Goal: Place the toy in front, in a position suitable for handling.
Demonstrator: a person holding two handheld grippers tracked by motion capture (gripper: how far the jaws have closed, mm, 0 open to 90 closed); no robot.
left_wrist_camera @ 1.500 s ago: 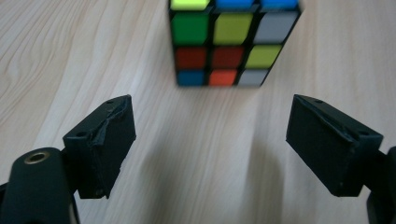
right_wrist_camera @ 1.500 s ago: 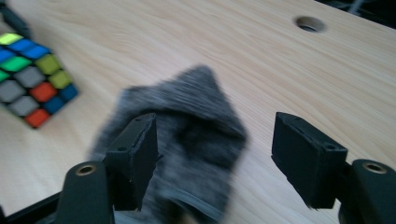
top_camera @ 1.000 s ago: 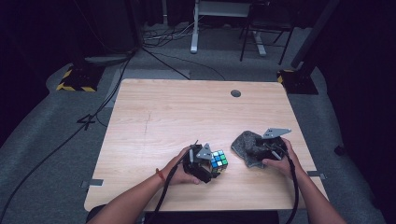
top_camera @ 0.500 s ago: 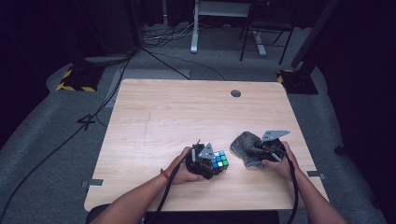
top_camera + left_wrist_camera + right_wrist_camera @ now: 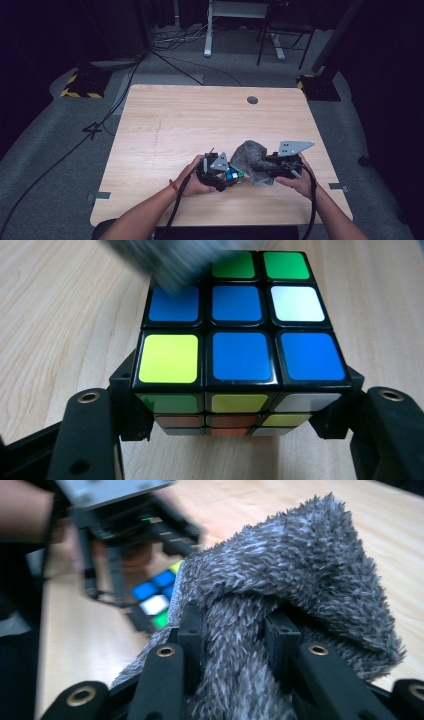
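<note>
Wiping begins: the left gripper [image 5: 240, 435] clamps the Rubik's cube [image 5: 240, 340] on the wooden table [image 5: 200, 120] near the person's edge, the right gripper [image 5: 235, 640] pinches the grey fluffy cloth [image 5: 300, 575], which next must rub the cube's top face.

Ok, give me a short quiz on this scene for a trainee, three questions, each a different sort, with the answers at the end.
1. True or false: the left tool is clamped on the Rubik's cube.
2. What does the right tool grip? A) a sponge B) a grey fluffy cloth C) a cable
3. Fill in: the cube and cloth are over a ____ table.

Key:
1. True; its jaws press the cube's two sides.
2. B; the grey fluffy cloth is bunched between its jaws, which have just been closing on it.
3. Wooden; the light wooden table is seen in the high view.
</note>
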